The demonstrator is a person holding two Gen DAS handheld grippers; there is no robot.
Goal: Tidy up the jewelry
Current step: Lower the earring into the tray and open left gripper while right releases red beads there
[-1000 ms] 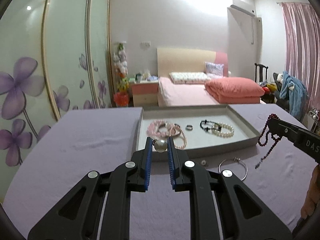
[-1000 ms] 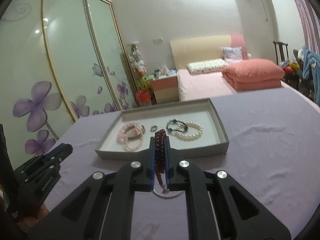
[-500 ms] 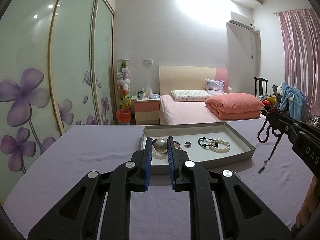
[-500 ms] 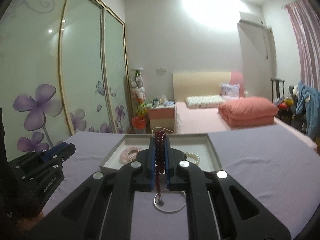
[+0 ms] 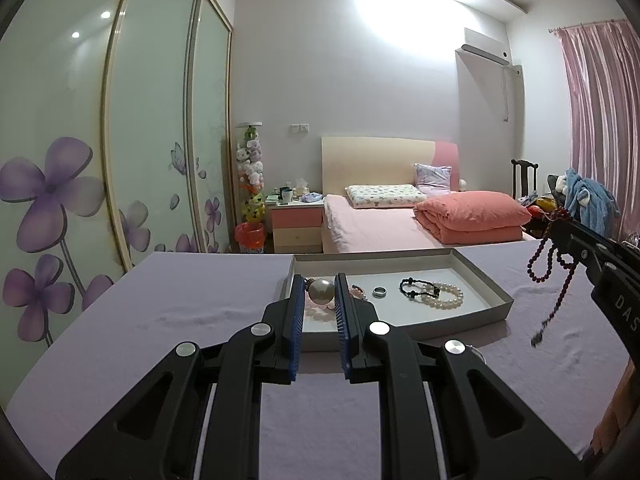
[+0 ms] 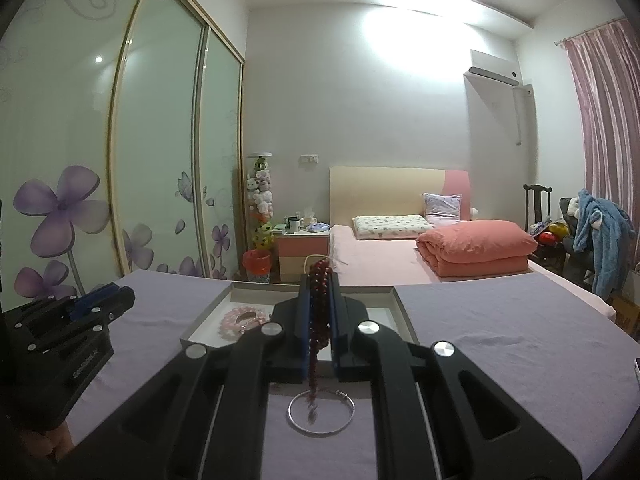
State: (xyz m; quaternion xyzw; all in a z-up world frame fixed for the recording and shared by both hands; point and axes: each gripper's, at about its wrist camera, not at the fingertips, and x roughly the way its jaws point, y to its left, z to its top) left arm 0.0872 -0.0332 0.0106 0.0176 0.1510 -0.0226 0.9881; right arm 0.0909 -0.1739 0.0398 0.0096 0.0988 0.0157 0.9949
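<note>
My left gripper (image 5: pixel 320 286) is shut on a large pearl bead (image 5: pixel 321 291) and holds it over the near left end of the grey tray (image 5: pixel 472 322). In the tray lie a pink bead bracelet (image 6: pixel 242 317), a ring (image 5: pixel 379 291), a black bead bracelet (image 5: pixel 414 287) and a white pearl bracelet (image 5: pixel 446 295). My right gripper (image 6: pixel 320 280) is shut on a dark red bead string (image 6: pixel 319 312) that hangs down above the table; it also shows at the right of the left wrist view (image 5: pixel 550 260). A silver bangle (image 6: pixel 321 412) lies on the purple cloth under it.
The table has a purple cloth (image 5: pixel 180 320). Behind it are a pink bed (image 5: pixel 400 224), a nightstand (image 5: pixel 296 226), a floral sliding wardrobe (image 5: pixel 100 160) on the left, and a chair with clothes (image 6: pixel 592 236) on the right.
Both grippers have risen and tilted up, each with its jewelry held. The tray now sits lower and farther in both views.
</note>
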